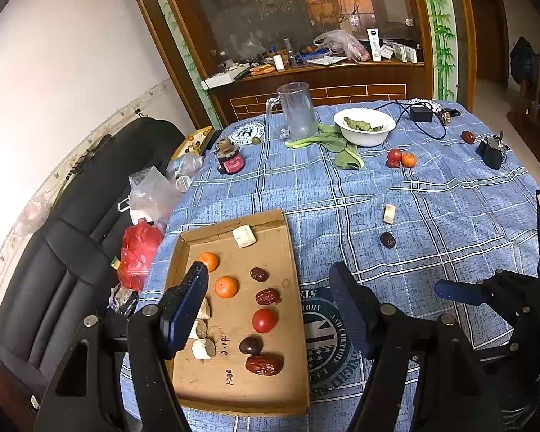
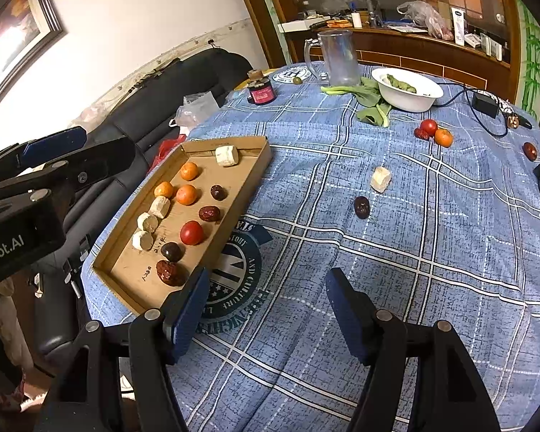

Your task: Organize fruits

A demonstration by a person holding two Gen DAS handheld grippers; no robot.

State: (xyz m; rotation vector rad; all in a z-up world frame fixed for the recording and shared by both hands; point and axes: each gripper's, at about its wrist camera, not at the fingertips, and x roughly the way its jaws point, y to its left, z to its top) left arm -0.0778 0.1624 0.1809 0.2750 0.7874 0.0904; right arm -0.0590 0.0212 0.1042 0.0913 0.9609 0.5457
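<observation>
The left gripper (image 1: 270, 302) hangs over the cardboard tray (image 1: 291, 252) with its fingers spread and nothing between them. The right gripper (image 2: 268, 300) is the same over the blue checked counter (image 2: 432, 252), fingers apart and empty. The tray holds 3 oranges (image 2: 187, 194), a tomato (image 2: 192, 232) and dates (image 2: 209, 213); 1 dark date (image 2: 361, 207) and a pale chunk (image 2: 380, 179) lie loose on the counter.

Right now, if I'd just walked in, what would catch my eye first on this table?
Probably the cardboard tray at the table's left edge, where small oranges, red dates, a tomato and pale chunks sit in rough rows. Next, the white bowl of greens and clear pitcher at the far side, with stray fruit between on the blue plaid cloth.
</observation>
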